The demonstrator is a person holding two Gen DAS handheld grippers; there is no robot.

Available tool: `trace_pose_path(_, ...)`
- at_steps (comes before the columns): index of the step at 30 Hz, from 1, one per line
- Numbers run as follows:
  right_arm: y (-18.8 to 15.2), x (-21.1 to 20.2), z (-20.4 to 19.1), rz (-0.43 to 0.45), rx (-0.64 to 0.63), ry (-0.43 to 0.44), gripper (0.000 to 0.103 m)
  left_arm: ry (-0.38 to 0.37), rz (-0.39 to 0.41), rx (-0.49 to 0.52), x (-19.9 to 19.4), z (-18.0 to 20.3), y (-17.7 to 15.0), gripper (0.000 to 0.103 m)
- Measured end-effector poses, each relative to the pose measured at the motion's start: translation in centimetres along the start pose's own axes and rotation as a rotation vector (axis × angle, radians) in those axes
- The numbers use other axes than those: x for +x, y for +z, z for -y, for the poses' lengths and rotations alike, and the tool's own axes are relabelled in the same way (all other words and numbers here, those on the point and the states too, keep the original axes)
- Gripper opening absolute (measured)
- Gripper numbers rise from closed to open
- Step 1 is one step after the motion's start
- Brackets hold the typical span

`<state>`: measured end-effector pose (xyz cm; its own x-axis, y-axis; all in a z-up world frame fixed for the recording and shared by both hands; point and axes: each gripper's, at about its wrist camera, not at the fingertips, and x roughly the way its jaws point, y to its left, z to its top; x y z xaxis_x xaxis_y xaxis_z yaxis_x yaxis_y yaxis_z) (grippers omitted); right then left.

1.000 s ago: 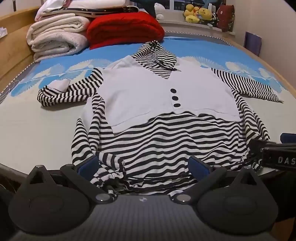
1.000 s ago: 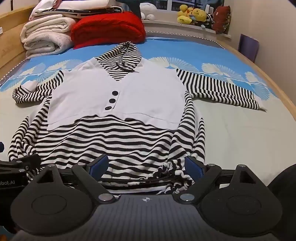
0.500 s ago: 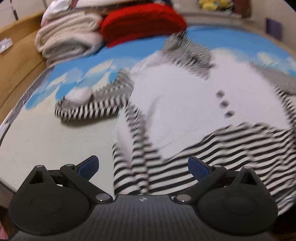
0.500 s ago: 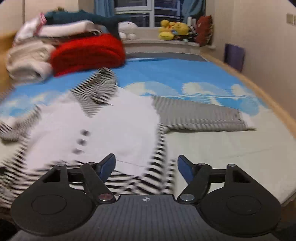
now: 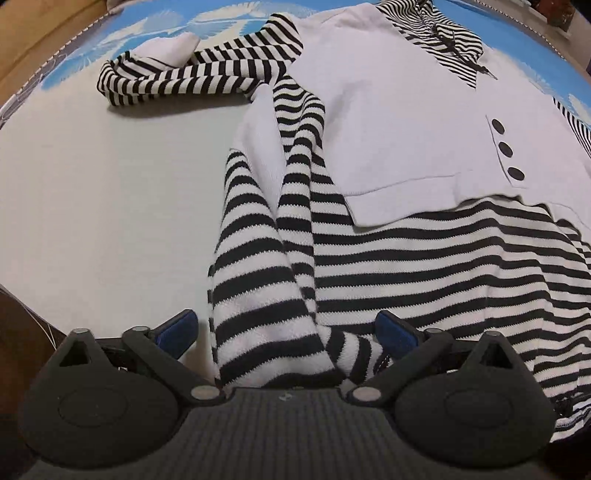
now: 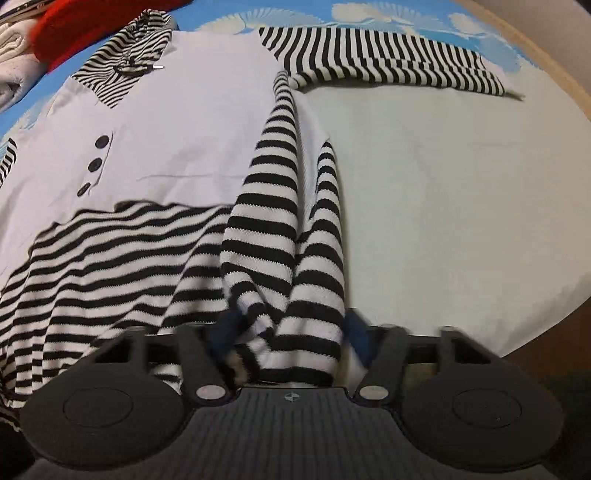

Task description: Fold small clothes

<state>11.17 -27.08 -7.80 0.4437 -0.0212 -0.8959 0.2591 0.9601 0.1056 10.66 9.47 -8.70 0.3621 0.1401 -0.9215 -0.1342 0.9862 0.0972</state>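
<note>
A black-and-white striped hooded top (image 5: 424,266) with a white front panel (image 5: 399,110) and three black buttons lies flat on the bed, face up. Its left sleeve (image 5: 192,74) is bent; the right sleeve (image 6: 388,62) lies straight out. My left gripper (image 5: 286,332) hangs low over the top's lower left corner. Its jaws are wide and closing, with the striped side fold between them and the left pad (image 5: 177,330) clear of the cloth. My right gripper (image 6: 291,330) is at the lower right corner (image 6: 288,295). Its jaws are closing around the bunched striped fold, and its pads are blurred.
The pale sheet (image 5: 103,203) with a blue feather print spreads left of the top and right of it (image 6: 461,184). A red cushion (image 6: 92,22) and folded white blankets (image 6: 11,40) sit at the head end. Wooden bed rails (image 5: 33,37) run along both sides (image 6: 543,62).
Both grippers have dropped and moved apart, from the middle of the hem to its two lower corners, and tilted downward. The right jaws have narrowed around the striped fold.
</note>
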Motion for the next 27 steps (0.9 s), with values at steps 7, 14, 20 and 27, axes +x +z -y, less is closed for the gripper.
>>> trace_pose_path(7,-0.6,-1.2,0.3,0.034,-0.038,0.01,0.014,0.023,0.094,0.034,-1.1,0.4,1.0,0.013)
trace_pose_path(14,-1.1,-0.9,-0.2,-0.016,-0.118,-0.012,0.013,0.094,0.095,0.062,-0.9,0.4,0.7,0.018)
trace_pose_path(20,-0.5,-2.6,-0.5,0.086,-0.127,-0.056,0.042,0.146,0.235,0.089,-3.6,0.6,0.7,0.058)
trace_pose_path(27,-0.1,-4.3,-1.8,0.218,-0.178,-0.013,0.048,0.0,0.296,0.148,-4.8,2.2,0.6,0.07)
